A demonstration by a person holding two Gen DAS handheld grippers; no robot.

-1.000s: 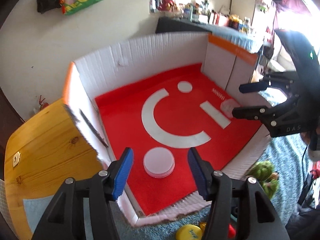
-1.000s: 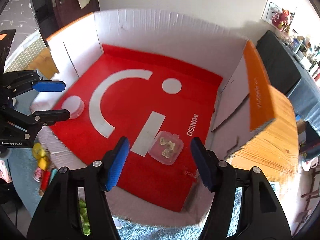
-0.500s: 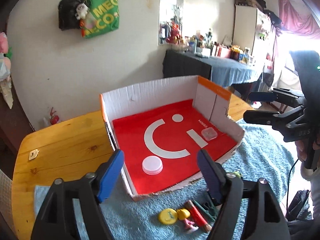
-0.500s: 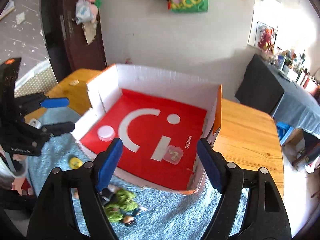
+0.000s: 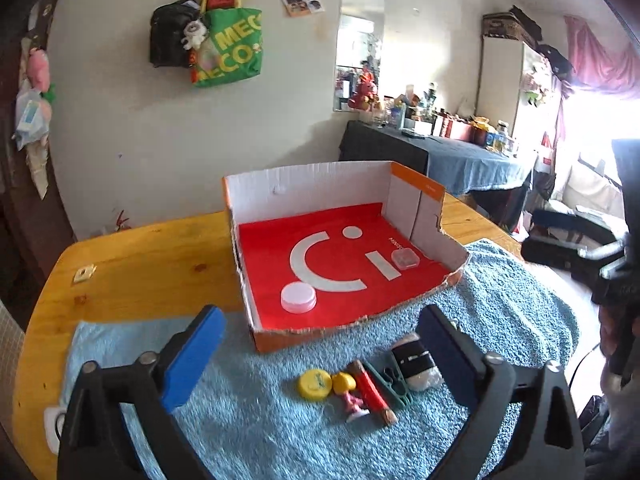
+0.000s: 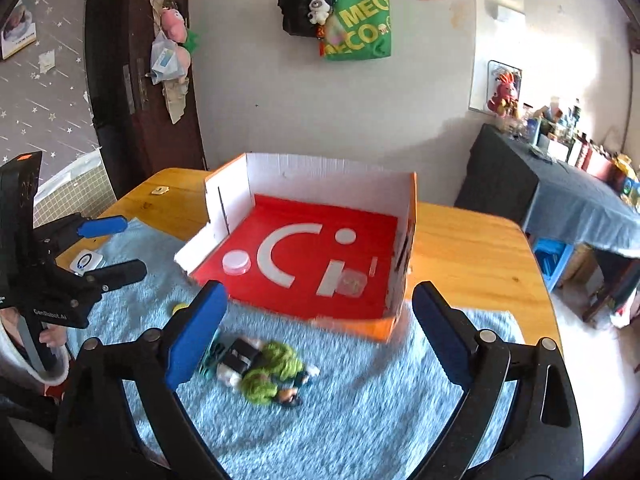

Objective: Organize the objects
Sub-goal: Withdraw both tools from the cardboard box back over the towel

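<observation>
While both pairs of fingers spread wider with nothing between them, the left gripper and the right gripper hang over the near side of a blue towel laid on the wooden table. Straight ahead at twelve o'clock from either one stands an open cardboard box, white inside its walls, orange along its edges, with a red sheet bearing a white curve and dot covering its floor. Inside, a round white lidded container sits near the front wall at about eleven o'clock from the left gripper, and a small clear square case rests on the red sheet toward one o'clock, close to the right-hand wall; the two are well apart. On the towel in front of the box lies a loose cluster: a yellow disc, a little yellow-and-pink figure just beside it, a red stick, a green clip-like piece and a black-and-white roll, all near or touching one another. From the right wrist view a green fuzzy toy lies beside the same roll, somewhat blurred. On the wall behind hangs a green tote bag next to a black bag.
</observation>
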